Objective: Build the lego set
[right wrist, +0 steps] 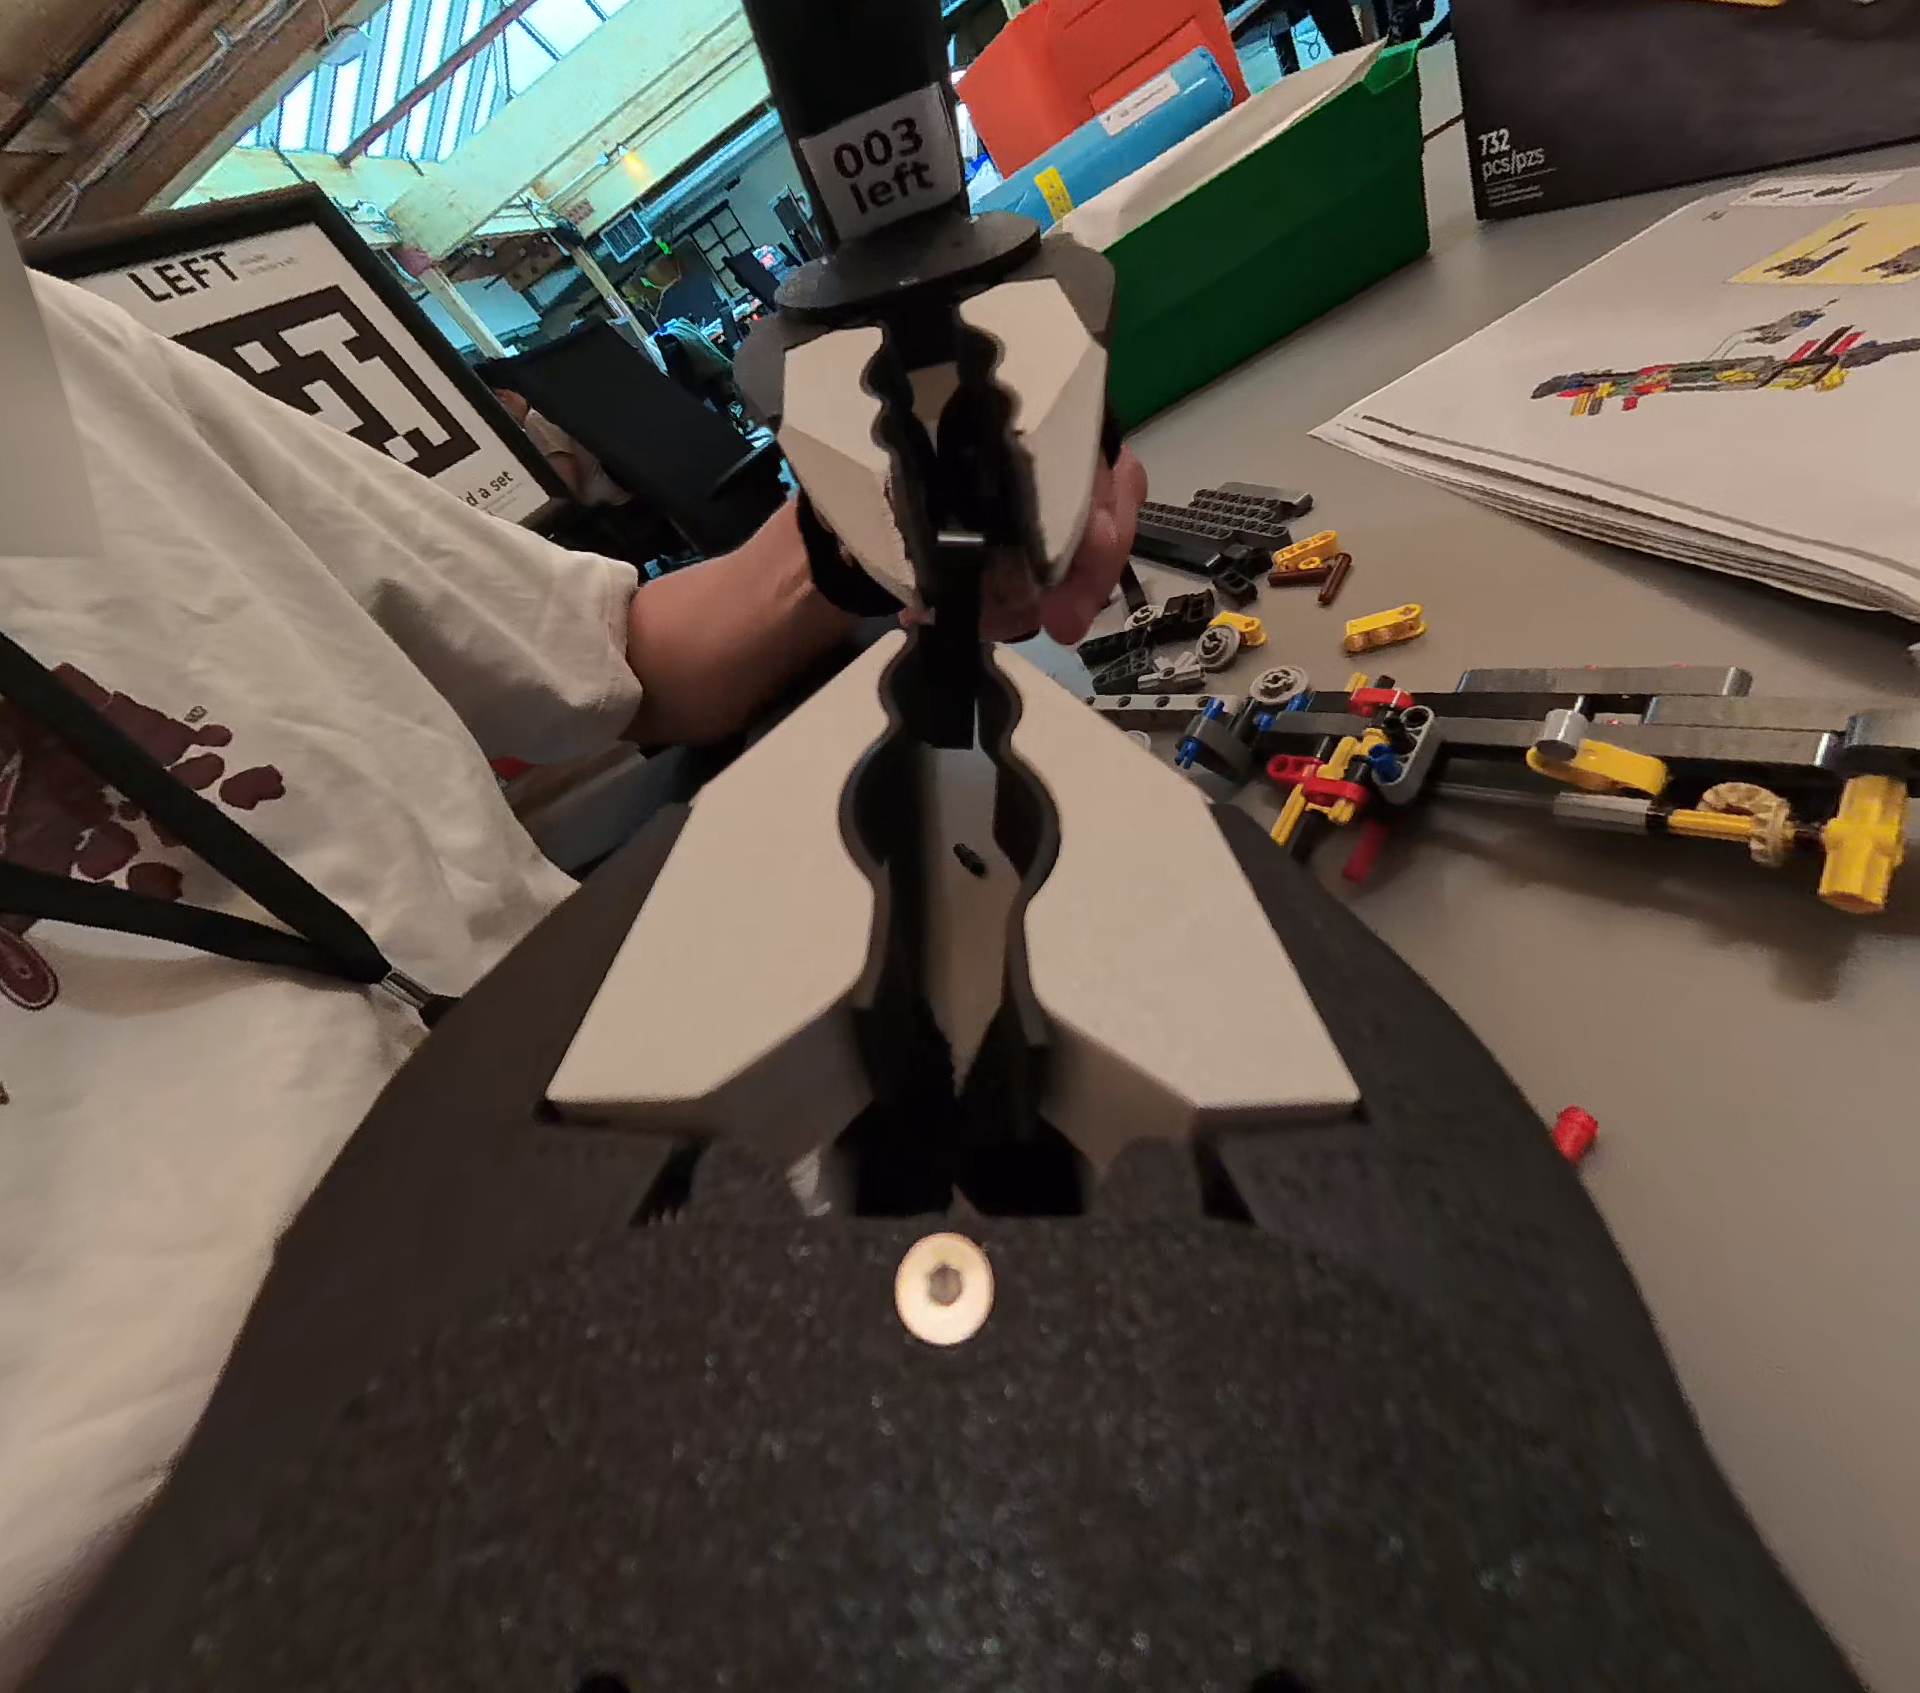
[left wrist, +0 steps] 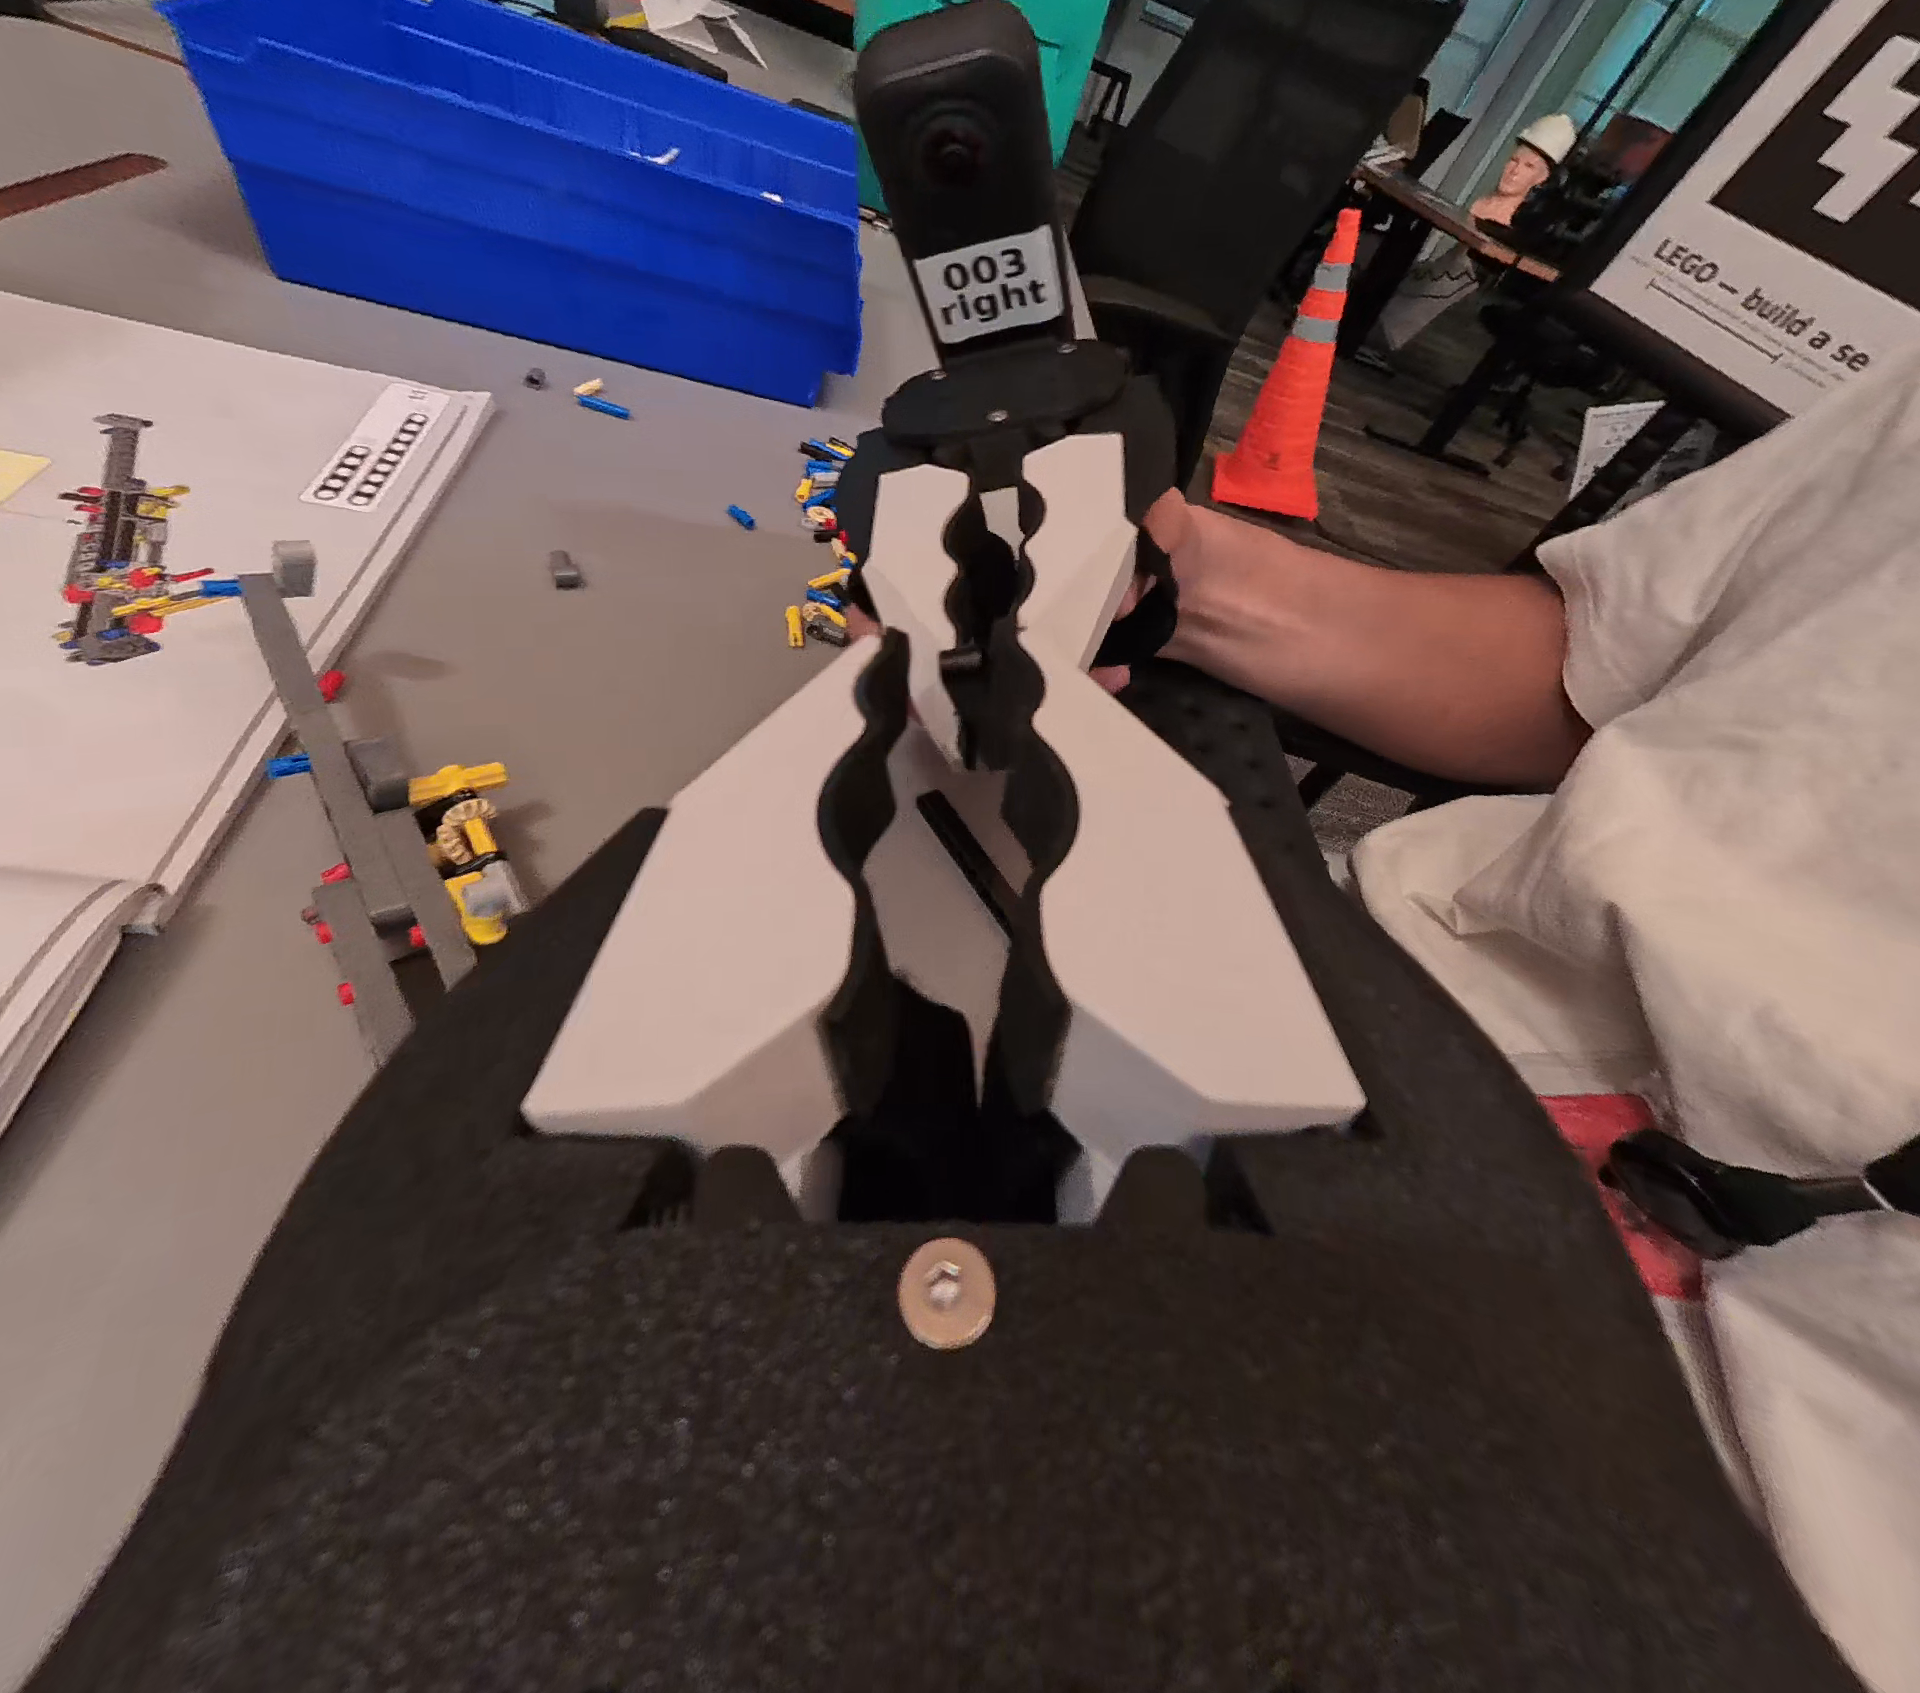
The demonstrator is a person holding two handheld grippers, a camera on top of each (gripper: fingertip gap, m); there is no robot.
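My left gripper (left wrist: 940,687) and right gripper (right wrist: 940,667) sit tip to tip above the table edge, both clamped on one small black beam (right wrist: 956,641). Half-built lego chassis (right wrist: 1538,750) lies on the table (right wrist: 1558,1331) beside them.

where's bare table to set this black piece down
Bare grey table lies between the instruction booklet, the blue bin and the loose pile. Crowded: beside the part-built assembly and around the dark beams.
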